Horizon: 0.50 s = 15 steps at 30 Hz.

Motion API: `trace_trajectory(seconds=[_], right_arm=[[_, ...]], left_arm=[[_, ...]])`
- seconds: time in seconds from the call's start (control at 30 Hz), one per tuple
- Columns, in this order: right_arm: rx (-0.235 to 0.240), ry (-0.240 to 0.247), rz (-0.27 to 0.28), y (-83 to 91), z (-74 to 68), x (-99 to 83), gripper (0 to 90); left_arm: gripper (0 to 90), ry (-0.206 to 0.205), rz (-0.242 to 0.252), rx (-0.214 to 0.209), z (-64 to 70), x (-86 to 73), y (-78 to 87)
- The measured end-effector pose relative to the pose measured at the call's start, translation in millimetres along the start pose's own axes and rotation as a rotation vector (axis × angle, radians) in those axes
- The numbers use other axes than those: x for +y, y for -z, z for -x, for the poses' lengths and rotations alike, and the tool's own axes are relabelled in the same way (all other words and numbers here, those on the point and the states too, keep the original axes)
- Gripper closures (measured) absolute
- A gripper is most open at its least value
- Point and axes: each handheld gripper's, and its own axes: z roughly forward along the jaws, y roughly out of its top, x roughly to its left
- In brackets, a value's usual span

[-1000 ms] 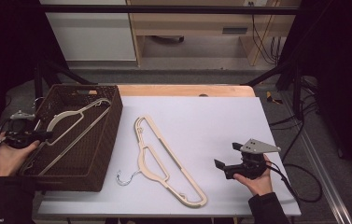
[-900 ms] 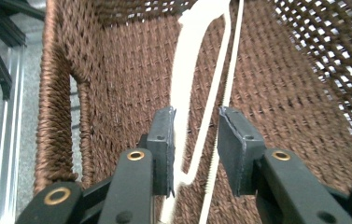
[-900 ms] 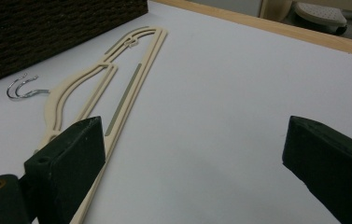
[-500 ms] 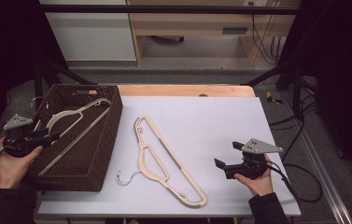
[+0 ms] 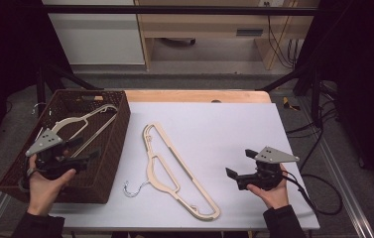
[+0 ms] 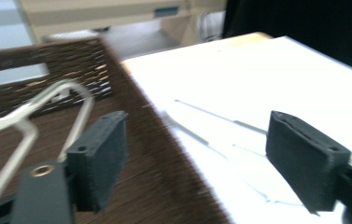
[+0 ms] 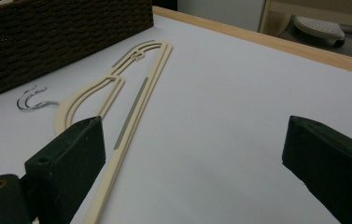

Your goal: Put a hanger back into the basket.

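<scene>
From above, the left tool [image 5: 83, 154] is held spread over the basket [image 5: 112, 148], where one hanger [image 5: 78, 121] lies; the right tool [image 5: 238, 166] is spread beside cream hangers [image 5: 174, 173] on the tabletop [image 5: 224, 124]. Along the left tool [image 6: 197, 158], the basket hanger [image 6: 47, 102] is seen just beyond. Along the right tool [image 7: 192, 168], the cream hangers [image 7: 131, 88] are seen ahead.

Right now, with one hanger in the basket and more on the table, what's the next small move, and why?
Probably the right gripper should ease forward and left toward the cream hangers on the table. Its jaws stand wide open with nothing between them, the hangers lie flat just ahead, and the left gripper is open over the basket, where one hanger already lies.
</scene>
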Motion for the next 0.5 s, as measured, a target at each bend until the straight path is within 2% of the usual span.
trace_trajectory(seconds=[0.2,0.33,0.5], right_arm=[[-0.002,-0.006,-0.008,-2.2,-3.2,0.8,5.9],[0.005,0.008,-0.018,-4.7,-7.3,1.8,5.8],[0.016,0.019,-0.025,-7.0,-12.8,3.2,5.8]], left_arm=[[13.1,-0.059,0.002,-0.061,28.4,-5.6,-11.0],[12.8,-0.067,0.017,-0.103,42.9,-10.5,-12.5],[13.5,-0.092,-0.009,-0.143,59.2,-17.6,-17.9]])
